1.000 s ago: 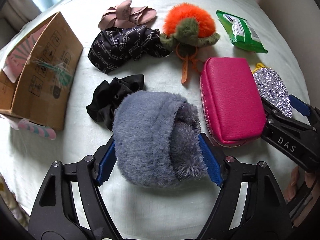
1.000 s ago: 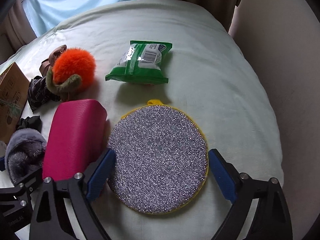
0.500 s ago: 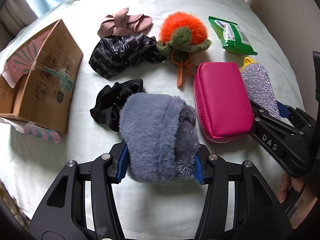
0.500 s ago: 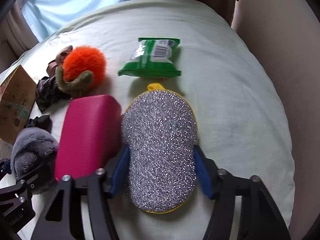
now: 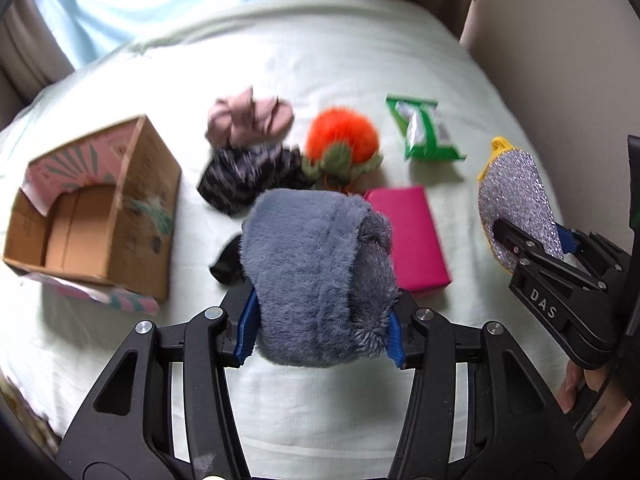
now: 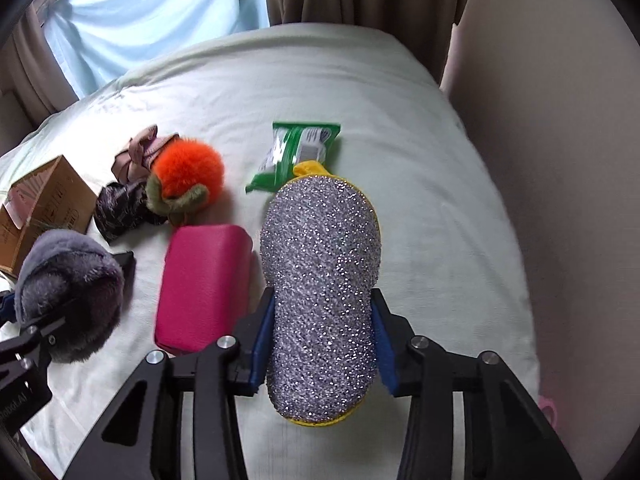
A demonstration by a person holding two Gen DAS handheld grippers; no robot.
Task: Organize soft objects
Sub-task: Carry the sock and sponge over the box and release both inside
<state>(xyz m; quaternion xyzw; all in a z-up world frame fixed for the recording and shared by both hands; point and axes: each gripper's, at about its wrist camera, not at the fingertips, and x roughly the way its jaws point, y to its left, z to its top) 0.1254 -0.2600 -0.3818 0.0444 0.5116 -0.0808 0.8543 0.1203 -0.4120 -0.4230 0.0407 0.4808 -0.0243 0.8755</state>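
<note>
Lift | left tool [image 5: 320, 338] pinching grey fur piece [image 5: 316, 272], right tool [image 6: 322, 354] squeezing glitter pad [image 6: 320, 280] | keeping grips firm, carrying toward cardboard box [image 5: 96, 216] at 9 o'clock

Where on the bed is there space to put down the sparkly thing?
Bare sheet lies right of the pink pouch and below the green packet, out to the bed's edge. More lies behind the packet. It is crowded left, around the orange pom-pom and cardboard box.
</note>
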